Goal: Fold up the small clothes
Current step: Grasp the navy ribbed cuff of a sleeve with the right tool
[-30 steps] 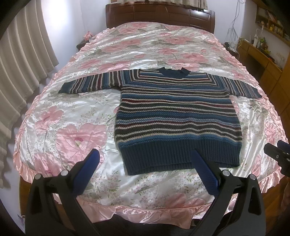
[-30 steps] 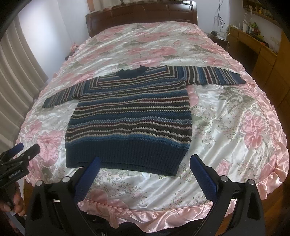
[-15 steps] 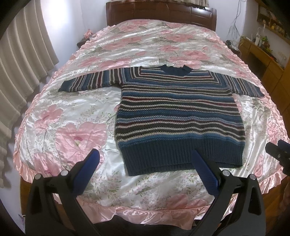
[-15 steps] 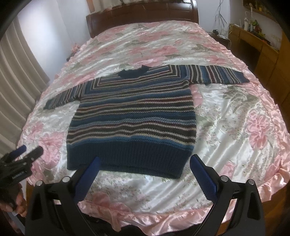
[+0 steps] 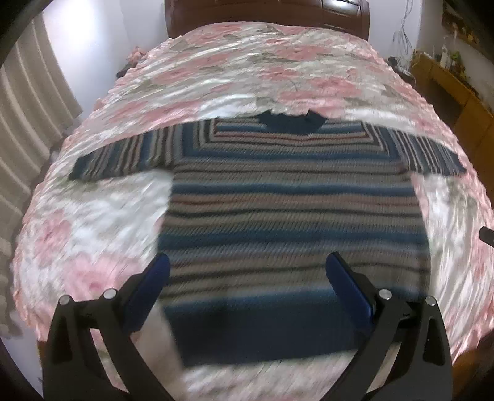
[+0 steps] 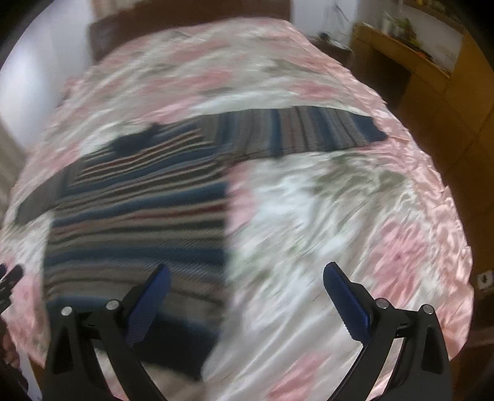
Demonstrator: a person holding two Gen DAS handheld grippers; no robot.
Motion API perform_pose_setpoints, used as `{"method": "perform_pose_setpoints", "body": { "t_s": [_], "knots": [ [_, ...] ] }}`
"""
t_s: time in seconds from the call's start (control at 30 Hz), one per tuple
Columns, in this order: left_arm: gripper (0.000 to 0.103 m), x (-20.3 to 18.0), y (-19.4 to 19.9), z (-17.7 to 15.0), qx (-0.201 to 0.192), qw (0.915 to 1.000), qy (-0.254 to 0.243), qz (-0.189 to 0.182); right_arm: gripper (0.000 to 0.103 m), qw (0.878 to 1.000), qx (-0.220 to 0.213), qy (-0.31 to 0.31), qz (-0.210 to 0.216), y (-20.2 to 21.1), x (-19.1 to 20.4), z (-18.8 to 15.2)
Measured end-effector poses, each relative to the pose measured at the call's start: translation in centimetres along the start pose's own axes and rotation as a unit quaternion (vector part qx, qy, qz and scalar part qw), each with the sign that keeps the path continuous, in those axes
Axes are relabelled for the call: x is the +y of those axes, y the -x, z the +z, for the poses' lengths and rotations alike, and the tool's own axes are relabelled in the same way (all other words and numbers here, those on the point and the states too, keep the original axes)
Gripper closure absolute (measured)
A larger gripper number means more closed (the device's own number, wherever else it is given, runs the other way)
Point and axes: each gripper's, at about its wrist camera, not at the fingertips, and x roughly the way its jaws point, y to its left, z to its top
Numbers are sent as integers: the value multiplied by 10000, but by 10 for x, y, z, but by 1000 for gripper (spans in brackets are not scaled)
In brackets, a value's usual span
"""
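A striped knit sweater [image 5: 290, 222] in blue, grey and dark red lies flat on the bed, sleeves spread to both sides, dark hem nearest me. My left gripper [image 5: 247, 271] hangs open above the sweater's lower half, nothing between its blue pads. In the right wrist view the sweater [image 6: 139, 216] fills the left half, its right sleeve [image 6: 308, 132] reaching toward the bed's right side. The right gripper [image 6: 247, 283] is open over the sweater's right edge and the bare cover. Both views are motion-blurred.
The bed wears a shiny pink floral satin cover [image 5: 247, 68] with a ruffled edge. A dark wooden headboard [image 5: 265, 12] stands at the back, curtains [image 5: 27, 101] at the left, wooden cabinets [image 6: 432, 92] along the right wall.
Both grippers have moved forward and lower over the bed, so the sweater looms larger. The right gripper has also swung to the right, toward the sweater's right side.
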Motion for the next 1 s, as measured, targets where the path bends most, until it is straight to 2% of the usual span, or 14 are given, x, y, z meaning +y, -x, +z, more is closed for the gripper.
{"method": "perform_pose_setpoints", "body": {
  "t_s": [0.2, 0.37, 0.53, 0.8, 0.83, 0.87, 0.9, 0.97, 1.0],
  "knots": [
    [3, -61, -54, 74, -175, 9998, 15, -30, 4, 9970, 288, -676, -257, -76, -98, 105],
    [3, -114, -109, 131, -165, 9997, 123, -161, 4, 9892, 628, -1323, 33, -150, -177, 166],
    [3, -156, -162, 168, -62, 9996, 204, -210, 4, 9805, 879, -1750, 154, -208, -231, 197],
    [3, -171, -202, 176, -48, 9999, 60, -133, 12, 9736, 846, -2119, 107, -251, -274, 214],
    [3, -169, -206, 174, -30, 9999, 60, -101, 19, 9743, 755, -2121, 72, -252, -276, 217],
    [3, -166, -210, 174, -7, 9999, 71, -73, 32, 9751, 666, -2116, 38, -252, -277, 219],
    [3, -163, -214, 172, 26, 10000, 87, -31, 39, 9761, 543, -2105, -14, -249, -276, 221],
    [3, -156, -219, 171, 69, 9999, 121, 34, 68, 9774, 445, -2066, -97, -247, -276, 225],
    [3, -152, -222, 170, 89, 9998, 141, 77, 76, 9787, 401, -2008, -105, -244, -274, 226]
  ]
}}
